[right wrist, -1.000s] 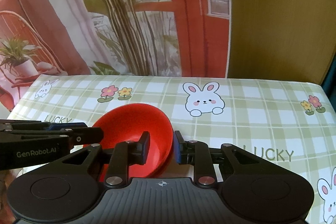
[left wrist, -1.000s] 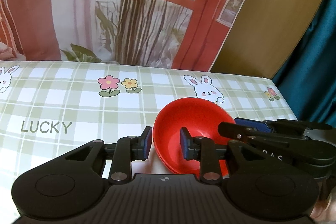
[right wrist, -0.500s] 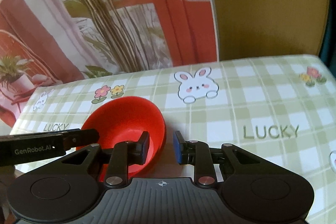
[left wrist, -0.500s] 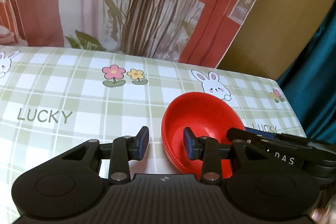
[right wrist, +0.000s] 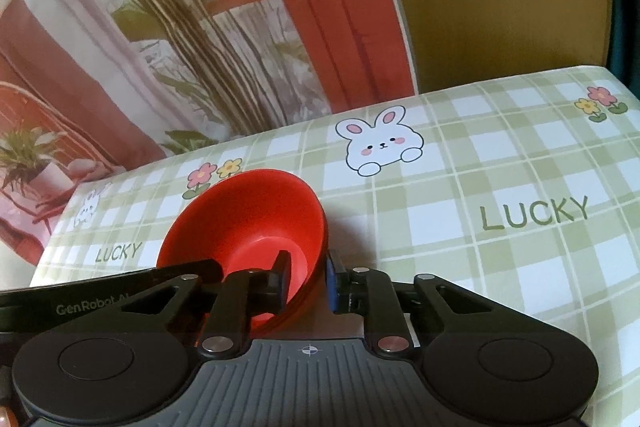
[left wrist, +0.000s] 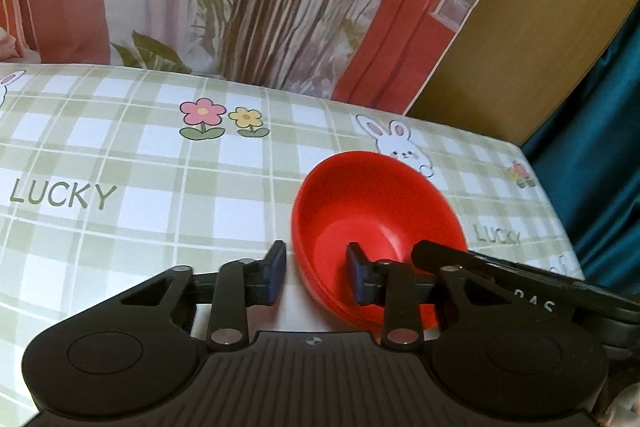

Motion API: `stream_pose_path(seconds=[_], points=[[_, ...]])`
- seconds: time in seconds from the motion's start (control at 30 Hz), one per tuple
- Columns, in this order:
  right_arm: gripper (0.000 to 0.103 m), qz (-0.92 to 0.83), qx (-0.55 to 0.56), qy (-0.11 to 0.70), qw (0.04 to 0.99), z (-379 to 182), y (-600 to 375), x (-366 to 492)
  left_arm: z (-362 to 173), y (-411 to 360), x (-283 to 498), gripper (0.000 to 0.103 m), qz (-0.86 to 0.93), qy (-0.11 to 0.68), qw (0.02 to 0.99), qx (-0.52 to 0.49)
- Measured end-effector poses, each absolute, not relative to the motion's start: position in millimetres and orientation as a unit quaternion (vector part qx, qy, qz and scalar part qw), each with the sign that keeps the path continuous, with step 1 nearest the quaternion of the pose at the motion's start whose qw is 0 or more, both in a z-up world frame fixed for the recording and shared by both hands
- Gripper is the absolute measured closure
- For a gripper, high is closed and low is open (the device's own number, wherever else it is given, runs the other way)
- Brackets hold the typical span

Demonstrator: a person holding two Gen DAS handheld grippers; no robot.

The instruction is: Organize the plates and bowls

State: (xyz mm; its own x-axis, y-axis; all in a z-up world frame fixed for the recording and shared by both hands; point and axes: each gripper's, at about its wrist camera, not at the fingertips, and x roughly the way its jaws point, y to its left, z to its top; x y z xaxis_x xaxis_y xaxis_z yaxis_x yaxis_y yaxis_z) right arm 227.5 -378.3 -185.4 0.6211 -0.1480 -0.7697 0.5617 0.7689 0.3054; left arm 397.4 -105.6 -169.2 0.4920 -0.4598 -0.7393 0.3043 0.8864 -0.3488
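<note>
Resting on the checked tabletop (left wrist: 160, 195), a red bowl (left wrist: 372, 203) sits between two claws. Its left rim lies between the left claw (left wrist: 316, 275) pads, which have just been narrowing but stand apart from it, released. The right claw (right wrist: 308, 279), also closing, straddles the right rim; whether it pinches, I cannot tell.

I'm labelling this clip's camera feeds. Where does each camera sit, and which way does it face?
Left wrist: on the left gripper, looking down along its fingers at the red bowl's left rim.
Right wrist: on the right gripper, facing the red bowl's right rim.
Shared: the bowl, the checked tablecloth, each other's gripper.
</note>
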Motion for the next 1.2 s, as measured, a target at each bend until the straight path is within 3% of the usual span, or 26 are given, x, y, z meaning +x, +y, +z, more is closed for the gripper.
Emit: stream_pose_path(seconds=[1.2], points=[[0.087,-0.194,0.258,0.323,0.89,-104.3,-313.1,180.9,-83.1,-77.1,311.2,0.075,-0.215,0.388,0.895,-0.048]])
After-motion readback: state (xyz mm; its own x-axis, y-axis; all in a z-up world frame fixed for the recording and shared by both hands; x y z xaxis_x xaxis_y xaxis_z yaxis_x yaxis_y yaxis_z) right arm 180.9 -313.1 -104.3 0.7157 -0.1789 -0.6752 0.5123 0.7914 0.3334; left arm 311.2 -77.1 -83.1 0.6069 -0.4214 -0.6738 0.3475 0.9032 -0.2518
